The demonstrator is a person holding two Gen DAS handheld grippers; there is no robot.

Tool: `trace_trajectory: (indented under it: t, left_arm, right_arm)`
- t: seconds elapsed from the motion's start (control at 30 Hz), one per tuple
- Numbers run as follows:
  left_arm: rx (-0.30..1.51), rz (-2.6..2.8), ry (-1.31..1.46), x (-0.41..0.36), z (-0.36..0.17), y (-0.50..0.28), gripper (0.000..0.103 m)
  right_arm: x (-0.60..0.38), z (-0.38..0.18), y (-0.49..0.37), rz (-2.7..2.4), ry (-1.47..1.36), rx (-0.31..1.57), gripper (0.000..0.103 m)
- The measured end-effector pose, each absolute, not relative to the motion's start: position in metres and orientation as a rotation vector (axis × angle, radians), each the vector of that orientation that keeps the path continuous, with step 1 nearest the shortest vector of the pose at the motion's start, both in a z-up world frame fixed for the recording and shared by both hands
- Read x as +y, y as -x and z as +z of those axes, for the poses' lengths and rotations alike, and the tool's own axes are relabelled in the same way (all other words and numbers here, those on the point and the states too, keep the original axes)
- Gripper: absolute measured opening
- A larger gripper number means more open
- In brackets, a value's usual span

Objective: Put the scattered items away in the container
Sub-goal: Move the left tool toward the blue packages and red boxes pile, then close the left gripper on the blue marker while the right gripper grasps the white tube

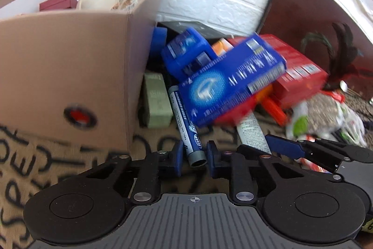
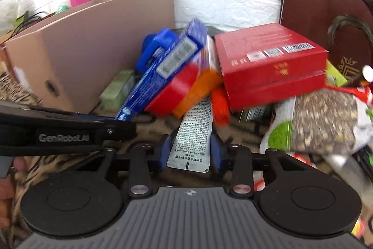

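The left gripper [image 1: 193, 156] clamps the grey end of a blue whiteboard marker [image 1: 184, 123] lying at 12 o'clock. The right gripper [image 2: 189, 151] pinches a white tube [image 2: 193, 132] at the foot of the heap of boxes. The cardboard box [image 1: 65, 67] stands at 10 o'clock.

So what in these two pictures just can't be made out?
- Blue carton: print motion-blurred, left wrist view.
- Marker: its far end is hidden under that carton.
- Tube: its far end is buried under the red and orange boxes, right wrist view.
- Box: most of its contents sit behind its front wall.
- Snack bag: blurred and partly cut by the right edge, label unreadable.
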State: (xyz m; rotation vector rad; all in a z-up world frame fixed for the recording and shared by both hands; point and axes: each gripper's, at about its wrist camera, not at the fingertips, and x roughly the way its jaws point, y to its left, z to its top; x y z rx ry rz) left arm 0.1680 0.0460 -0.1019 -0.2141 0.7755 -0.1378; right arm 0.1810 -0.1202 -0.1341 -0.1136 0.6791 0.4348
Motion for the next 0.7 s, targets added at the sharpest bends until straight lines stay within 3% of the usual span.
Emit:
trace_trajectory:
  t: [0.47, 0.53, 0.57, 0.7]
  left_arm:
    - [0.873, -0.226, 0.149, 0.049, -0.098, -0.033, 0.015]
    - [0.881, -0.236, 0.152, 0.046, -0.098, -0.024, 0.027]
    - [0.88, -0.239, 0.154, 0.045, -0.098, -0.023, 0.039]
    - [0.863, -0.23, 0.139, 0.042, -0.097, -0.023, 0.059]
  right_arm:
    - [-0.163, -0.12, -0.035, 0.465, 0.074, 0.795, 0.041]
    - [-0.165, -0.117, -0.022, 0.471, 0.079, 0.802, 0.042]
    - [-0.164, -0.116, -0.019, 0.47, 0.083, 0.8, 0.043]
    - [-0.162, -0.114, -0.021, 0.448, 0.084, 0.787, 0.046]
